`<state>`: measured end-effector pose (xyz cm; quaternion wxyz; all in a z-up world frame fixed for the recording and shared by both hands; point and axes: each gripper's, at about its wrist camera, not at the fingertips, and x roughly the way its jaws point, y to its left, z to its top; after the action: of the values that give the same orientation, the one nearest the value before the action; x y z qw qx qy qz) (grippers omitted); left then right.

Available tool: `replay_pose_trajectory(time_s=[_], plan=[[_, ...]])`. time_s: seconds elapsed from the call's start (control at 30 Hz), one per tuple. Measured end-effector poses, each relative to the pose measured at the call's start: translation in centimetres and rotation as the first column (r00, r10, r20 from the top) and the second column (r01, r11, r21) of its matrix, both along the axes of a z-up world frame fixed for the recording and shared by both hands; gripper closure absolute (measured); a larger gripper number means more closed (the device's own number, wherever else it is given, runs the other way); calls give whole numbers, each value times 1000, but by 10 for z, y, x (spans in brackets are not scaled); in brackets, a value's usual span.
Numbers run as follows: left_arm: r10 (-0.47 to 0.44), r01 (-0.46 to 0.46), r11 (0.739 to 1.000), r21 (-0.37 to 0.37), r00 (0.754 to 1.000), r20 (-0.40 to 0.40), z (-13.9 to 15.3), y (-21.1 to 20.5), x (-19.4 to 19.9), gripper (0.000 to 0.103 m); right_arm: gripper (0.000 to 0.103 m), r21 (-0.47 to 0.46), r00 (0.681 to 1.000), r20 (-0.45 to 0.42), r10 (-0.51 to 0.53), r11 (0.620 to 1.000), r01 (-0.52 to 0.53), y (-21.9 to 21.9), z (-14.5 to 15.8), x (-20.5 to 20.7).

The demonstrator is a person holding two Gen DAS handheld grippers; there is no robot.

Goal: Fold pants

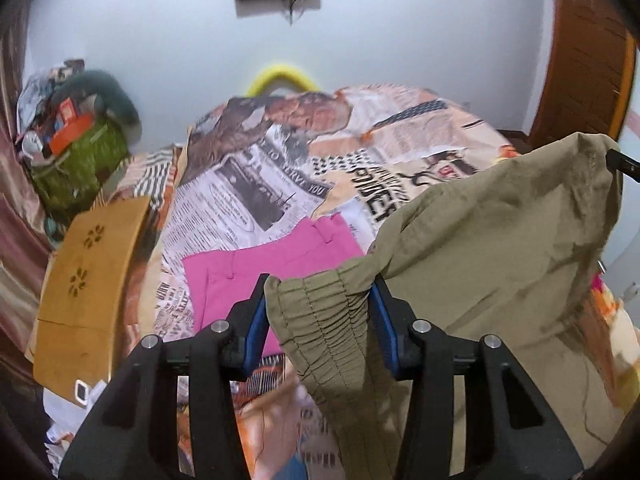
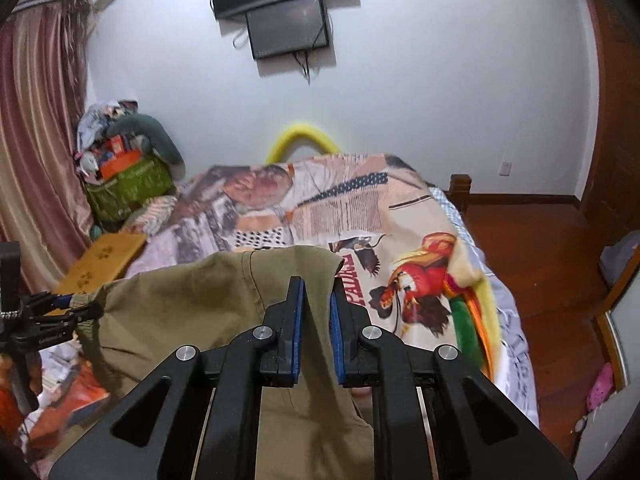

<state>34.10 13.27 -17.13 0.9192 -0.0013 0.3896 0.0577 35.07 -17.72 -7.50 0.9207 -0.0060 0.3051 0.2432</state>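
Note:
Olive-khaki pants [image 1: 492,240] hang lifted above the bed, held by both grippers. My left gripper [image 1: 320,280] is shut on the gathered elastic waistband [image 1: 320,320]. My right gripper [image 2: 318,280] is shut on a fold of the same pants [image 2: 200,296], near their upper edge. The left gripper also shows at the left edge of the right wrist view [image 2: 68,312], holding the cloth's far corner. The right gripper's tip shows at the right edge of the left wrist view [image 1: 624,164]. The cloth sags between the two.
A pink folded garment [image 1: 272,276] lies on the newspaper-print bedspread [image 1: 248,184] below. A wooden lap tray [image 1: 88,280] sits at the bed's left. Bags and clutter [image 2: 124,168] stand by the curtain. Wooden floor [image 2: 540,248] lies to the right.

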Motion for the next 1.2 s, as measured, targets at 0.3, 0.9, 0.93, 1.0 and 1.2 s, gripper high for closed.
replay_pose_trajectory(time_s=[0.3,0.9,0.93,1.0,1.2], plan=[[-39,39,999,9,999,2,13,-23,-73,56,92,24,1000,1,-1,1000,1,-31,9,-90],[-118,119,993,16,990,-72,-4,-50,-182,23,88,-136,978,-179,-109,987,85,-68,-45,-192],[-116,117,993,19,991,-67,-2,-50,-185,21,80,-133,977,-179,-118,987,95,-70,-43,-194],[-114,115,993,19,992,-60,1,-51,-187,20,66,-121,978,-163,-132,986,113,-75,-39,-202],[-118,119,993,22,991,-62,5,-62,-185,10,48,-125,990,-122,-70,991,55,-56,-34,-215]])
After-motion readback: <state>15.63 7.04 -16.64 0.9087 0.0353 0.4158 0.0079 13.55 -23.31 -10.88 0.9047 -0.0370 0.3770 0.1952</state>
